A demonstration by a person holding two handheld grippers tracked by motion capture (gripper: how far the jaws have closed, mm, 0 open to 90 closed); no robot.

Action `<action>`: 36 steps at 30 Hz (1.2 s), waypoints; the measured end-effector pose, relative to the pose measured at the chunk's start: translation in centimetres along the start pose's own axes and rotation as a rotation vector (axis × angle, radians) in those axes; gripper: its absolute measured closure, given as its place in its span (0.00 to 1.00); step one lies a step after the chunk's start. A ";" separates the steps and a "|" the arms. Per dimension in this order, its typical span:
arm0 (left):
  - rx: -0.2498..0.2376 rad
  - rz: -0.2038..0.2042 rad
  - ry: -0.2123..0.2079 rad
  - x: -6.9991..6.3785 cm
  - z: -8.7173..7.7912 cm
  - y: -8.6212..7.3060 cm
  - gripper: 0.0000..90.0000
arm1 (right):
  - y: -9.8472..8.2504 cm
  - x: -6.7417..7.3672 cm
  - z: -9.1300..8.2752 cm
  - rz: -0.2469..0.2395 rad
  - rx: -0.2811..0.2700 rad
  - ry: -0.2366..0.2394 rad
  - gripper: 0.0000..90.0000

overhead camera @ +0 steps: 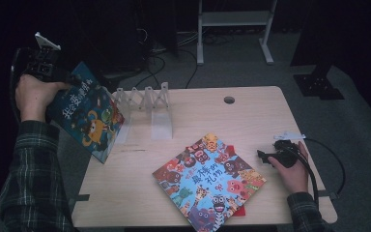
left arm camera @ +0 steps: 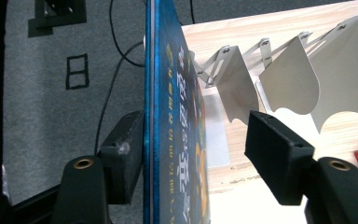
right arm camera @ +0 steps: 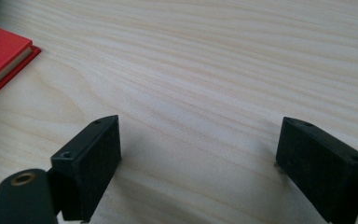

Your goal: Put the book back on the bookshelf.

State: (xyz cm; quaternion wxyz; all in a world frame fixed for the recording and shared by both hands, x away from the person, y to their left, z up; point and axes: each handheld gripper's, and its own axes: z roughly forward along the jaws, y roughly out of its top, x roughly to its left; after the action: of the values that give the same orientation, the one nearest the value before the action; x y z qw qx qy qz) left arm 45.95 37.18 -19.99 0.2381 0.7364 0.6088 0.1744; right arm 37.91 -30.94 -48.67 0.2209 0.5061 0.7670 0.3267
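A blue picture book (overhead camera: pixel 89 116) stands tilted at the table's left edge, leaning toward a white folding book rack (overhead camera: pixel 145 99). My left gripper (overhead camera: pixel 67 76) is at its upper left corner. In the left gripper view the blue book (left arm camera: pixel 177 116) runs edge-on between the jaws of my left gripper (left arm camera: pixel 196 126). One jaw lies against its back cover and the other stands clear of its front, so the gripper is open. The rack (left arm camera: pixel 289 79) is just beyond. My right gripper (overhead camera: pixel 265 157) rests open on the table at the right; in its own view, bare wood lies between the right gripper's (right arm camera: pixel 198 140) jaws.
A second colourful book (overhead camera: pixel 208 181) lies flat at the front middle on top of a red book (overhead camera: pixel 239 211) (right arm camera: pixel 0 58). The wooden table (overhead camera: pixel 251 116) has a cable hole (overhead camera: pixel 229 100) near its back edge. Cables and a metal frame (overhead camera: pixel 232 29) stand on the floor behind.
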 end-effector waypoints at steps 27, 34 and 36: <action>-0.021 0.034 -0.042 -1.8 -0.8 -0.7 0.42 | 0.0 0.0 0.0 0.000 -0.001 0.000 0.14; 0.019 0.041 -0.090 -2.4 0.7 -1.3 0.59 | 0.0 0.0 0.0 0.000 0.000 0.000 0.14; 0.031 0.042 -0.105 -2.5 1.1 -1.6 0.65 | 0.0 0.0 0.0 0.001 0.000 0.000 0.14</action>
State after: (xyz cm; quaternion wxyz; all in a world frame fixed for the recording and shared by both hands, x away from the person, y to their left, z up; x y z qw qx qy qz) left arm 44.79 34.81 -21.72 0.2543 0.7606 0.5828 0.1311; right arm 37.90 -30.93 -48.67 0.2208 0.5064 0.7668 0.3270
